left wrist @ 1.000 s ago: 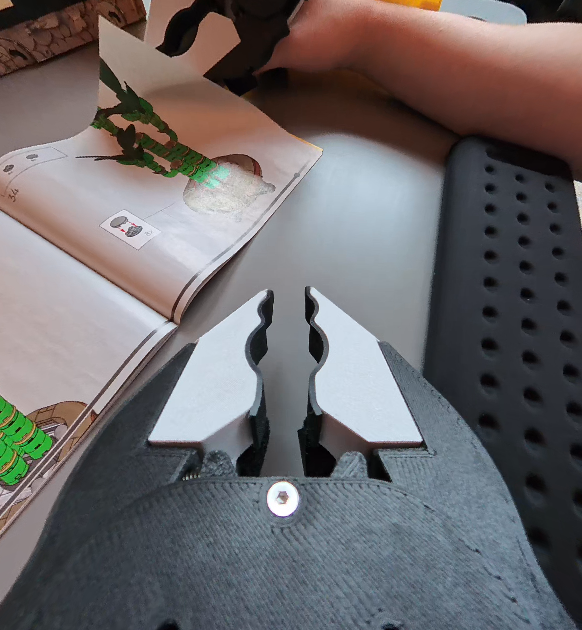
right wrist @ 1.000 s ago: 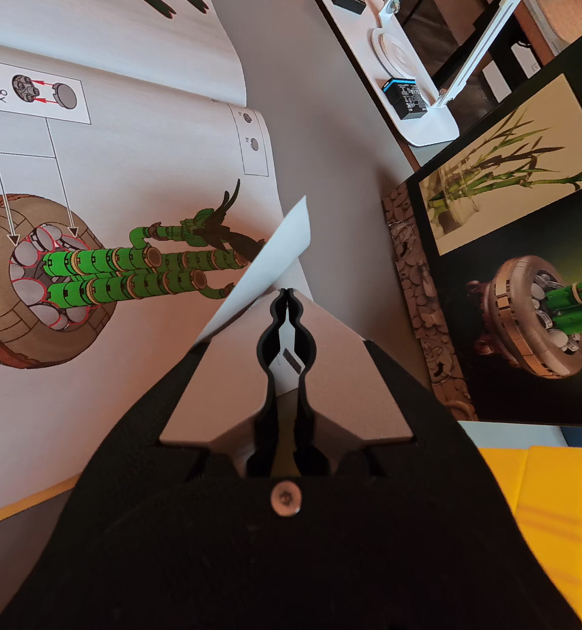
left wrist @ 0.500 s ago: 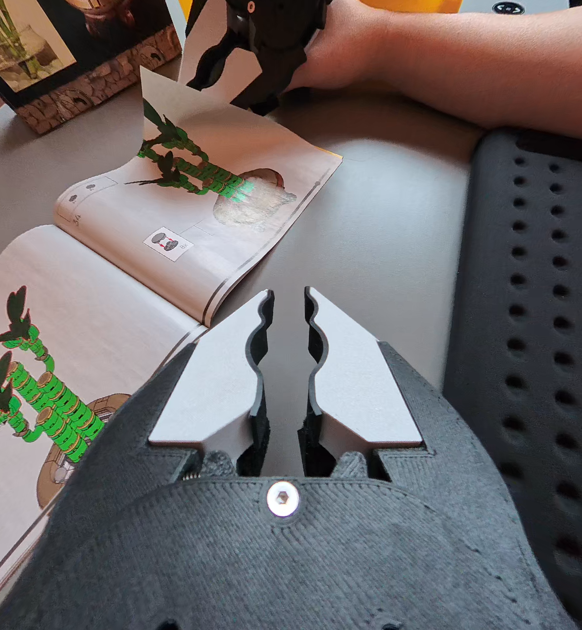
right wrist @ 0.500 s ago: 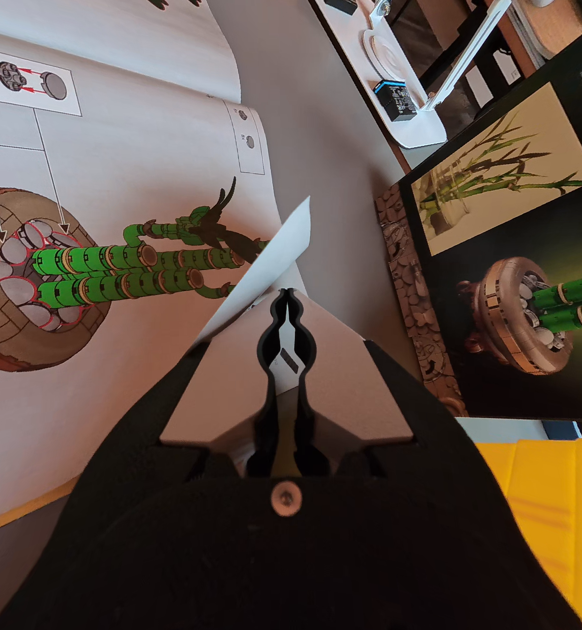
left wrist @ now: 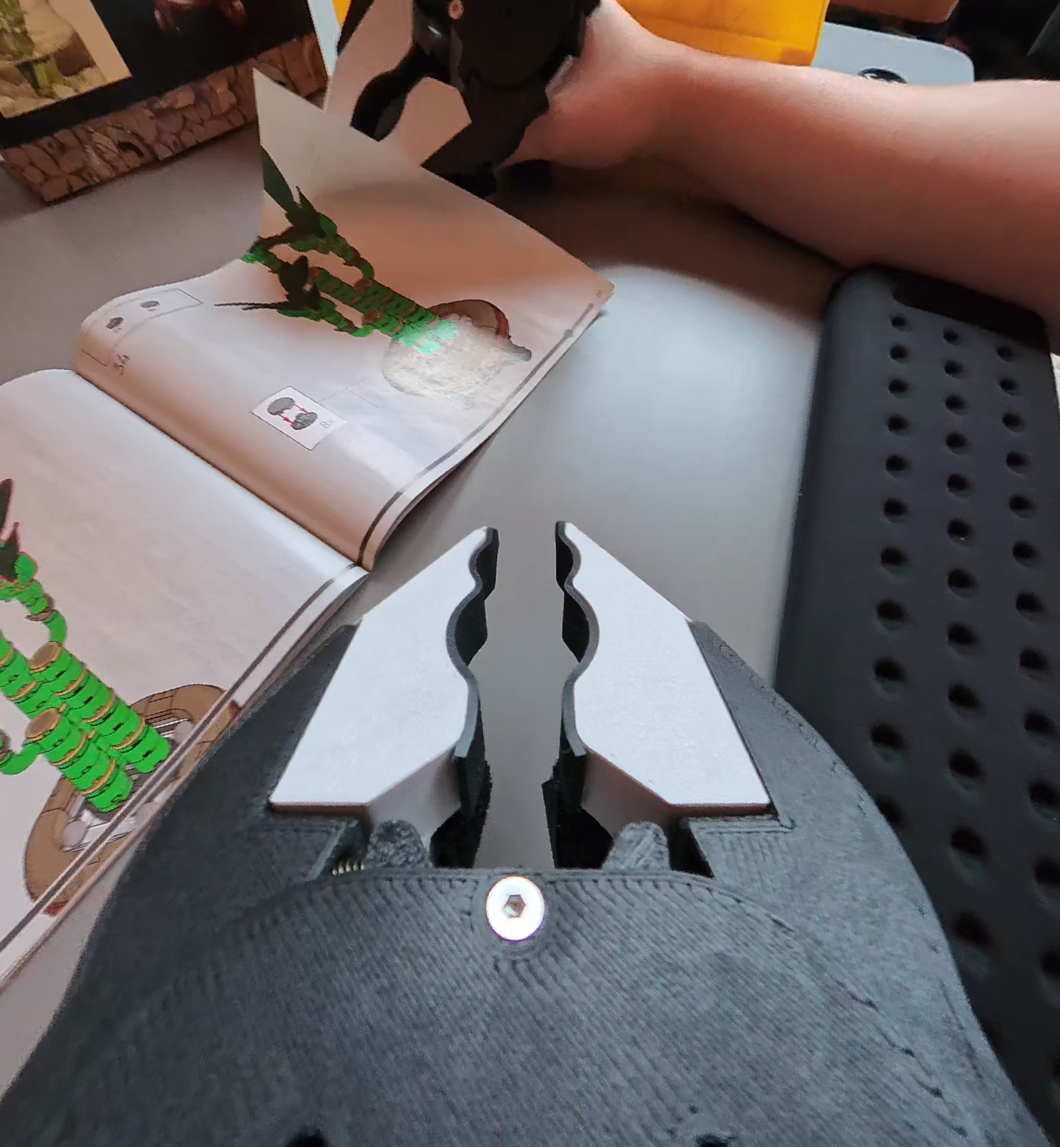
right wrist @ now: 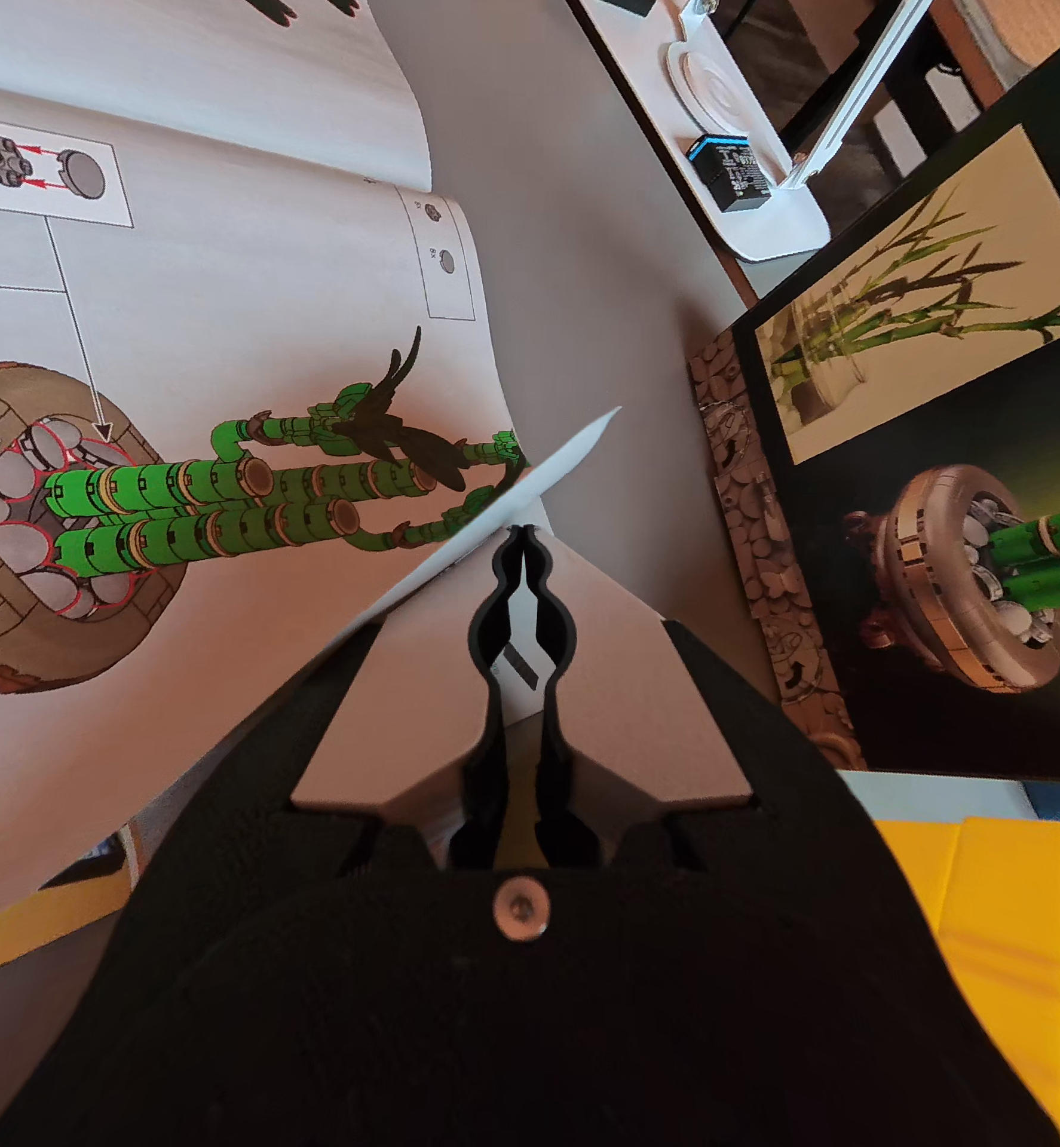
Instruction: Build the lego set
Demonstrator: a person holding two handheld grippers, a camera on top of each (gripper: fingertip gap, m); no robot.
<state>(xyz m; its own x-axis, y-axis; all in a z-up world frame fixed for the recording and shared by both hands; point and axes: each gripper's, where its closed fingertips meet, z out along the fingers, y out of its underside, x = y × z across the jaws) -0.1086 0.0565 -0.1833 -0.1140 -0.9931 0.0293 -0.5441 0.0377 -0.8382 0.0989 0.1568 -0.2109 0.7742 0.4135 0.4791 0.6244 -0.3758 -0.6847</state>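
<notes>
no bricks show, so the build looks unstarted: the right gripper (right wrist: 522, 529) pinches a page corner of the instruction booklet (right wrist: 217, 298), while beside the booklet the left gripper (left wrist: 525, 539) hangs slightly open and empty.

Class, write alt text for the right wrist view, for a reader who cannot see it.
The right gripper is shut on a page corner of the open booklet, lifting it off the grey table. The set's box lies to the right.
</notes>
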